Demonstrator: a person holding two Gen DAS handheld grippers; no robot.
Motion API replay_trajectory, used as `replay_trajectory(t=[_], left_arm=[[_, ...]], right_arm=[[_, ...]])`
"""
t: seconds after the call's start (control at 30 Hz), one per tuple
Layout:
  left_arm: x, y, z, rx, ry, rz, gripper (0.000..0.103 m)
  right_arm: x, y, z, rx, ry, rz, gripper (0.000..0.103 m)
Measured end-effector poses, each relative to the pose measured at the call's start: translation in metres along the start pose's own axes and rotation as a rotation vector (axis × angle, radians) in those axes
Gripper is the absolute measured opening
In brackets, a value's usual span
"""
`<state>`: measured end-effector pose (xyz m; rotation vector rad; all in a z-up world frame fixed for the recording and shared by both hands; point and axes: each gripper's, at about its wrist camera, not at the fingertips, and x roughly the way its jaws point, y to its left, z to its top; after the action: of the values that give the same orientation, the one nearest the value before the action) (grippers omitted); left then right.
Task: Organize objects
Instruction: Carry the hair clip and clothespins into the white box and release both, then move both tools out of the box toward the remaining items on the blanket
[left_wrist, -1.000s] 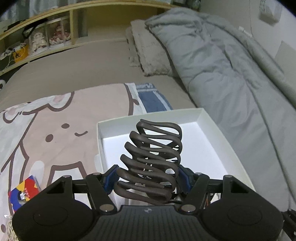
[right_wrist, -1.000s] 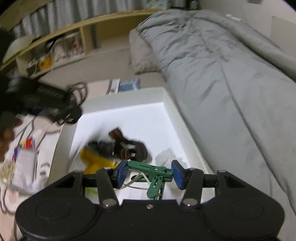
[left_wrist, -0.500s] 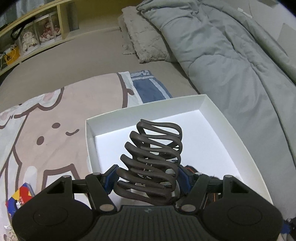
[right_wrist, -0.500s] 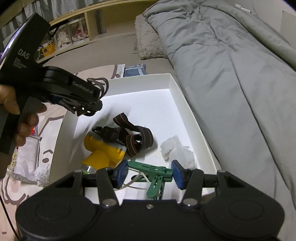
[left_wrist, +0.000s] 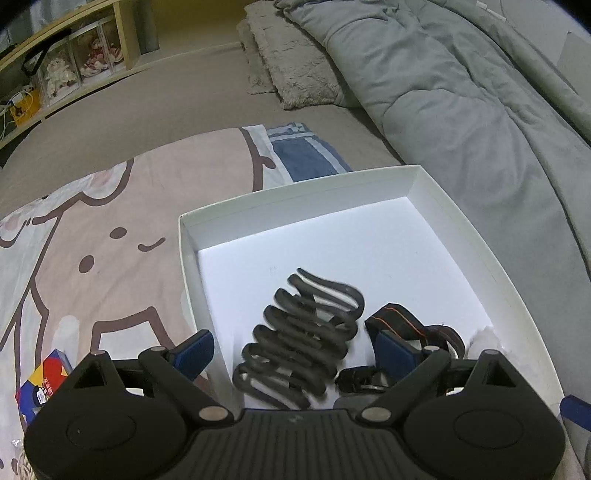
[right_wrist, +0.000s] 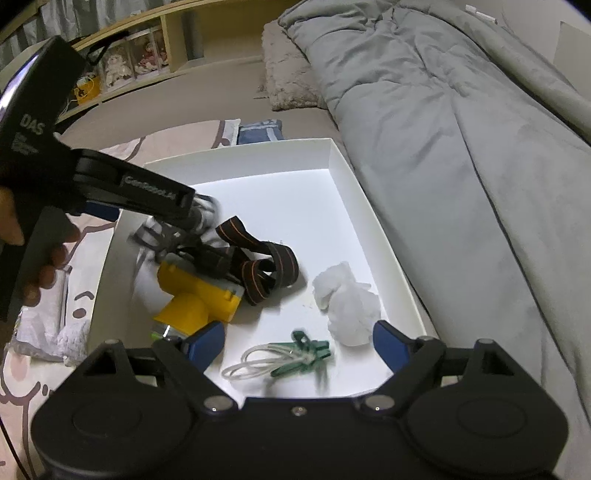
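Note:
A white shallow box (left_wrist: 476, 240) lies on the bed. My left gripper (left_wrist: 295, 352) hangs over its near left part, jaws opening. The dark wavy clip (left_wrist: 303, 339) lies blurred and loose below, between the pads, touching neither. In the right wrist view my right gripper (right_wrist: 298, 343) is also opening above a green clip with a white cord (right_wrist: 291, 356), blurred and free on the box floor. A hand holds the left gripper (right_wrist: 195, 218) there. The box (right_wrist: 334, 155) also holds a yellow object (right_wrist: 195, 295), a black-and-orange strap (right_wrist: 266, 258) and a crumpled white tissue (right_wrist: 347, 299).
A grey duvet (left_wrist: 461, 92) runs along the box's right side, with a fluffy pillow (left_wrist: 295, 66) beyond. A cartoon blanket (left_wrist: 103, 221) covers the bed at left. A small colourful box (left_wrist: 40, 380) and a clear packet (right_wrist: 40, 325) lie left of the white box. Wooden shelves (left_wrist: 74, 62) stand behind.
Both grippers have spread their jaws. The dark wavy clip dropped from the left gripper into the box, and the green clip dropped from the right gripper onto the box floor.

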<state>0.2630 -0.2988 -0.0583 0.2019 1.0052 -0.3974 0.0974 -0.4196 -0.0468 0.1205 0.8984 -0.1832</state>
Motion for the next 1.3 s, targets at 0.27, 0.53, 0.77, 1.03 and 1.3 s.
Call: replay_trajectory(t=[0.27, 0.53, 0.77, 1.03, 1.3], left_arm=[[-0.02, 0.007, -0.002, -0.002, -0.018, -0.011, 0.094], [-0.044, 0.017, -0.01, -0.007, -0.029, -0.019, 0.094], [-0.072, 0.02, -0.023, 0.01, -0.053, -0.052, 0.094], [-0.101, 0.027, -0.042, 0.02, -0.075, -0.065, 0.094], [-0.121, 0.043, -0.065, 0.002, -0.09, -0.029, 0.096]], right_arm=[[-0.003, 0.001, 0.0, 0.014, -0.007, -0.004, 0.088], [-0.015, 0.002, 0.001, 0.029, -0.033, -0.018, 0.088], [-0.031, 0.006, 0.004, 0.057, -0.065, -0.046, 0.088], [-0.048, 0.011, 0.002, 0.067, -0.102, -0.066, 0.089], [-0.061, 0.019, 0.0, 0.064, -0.126, -0.079, 0.093]])
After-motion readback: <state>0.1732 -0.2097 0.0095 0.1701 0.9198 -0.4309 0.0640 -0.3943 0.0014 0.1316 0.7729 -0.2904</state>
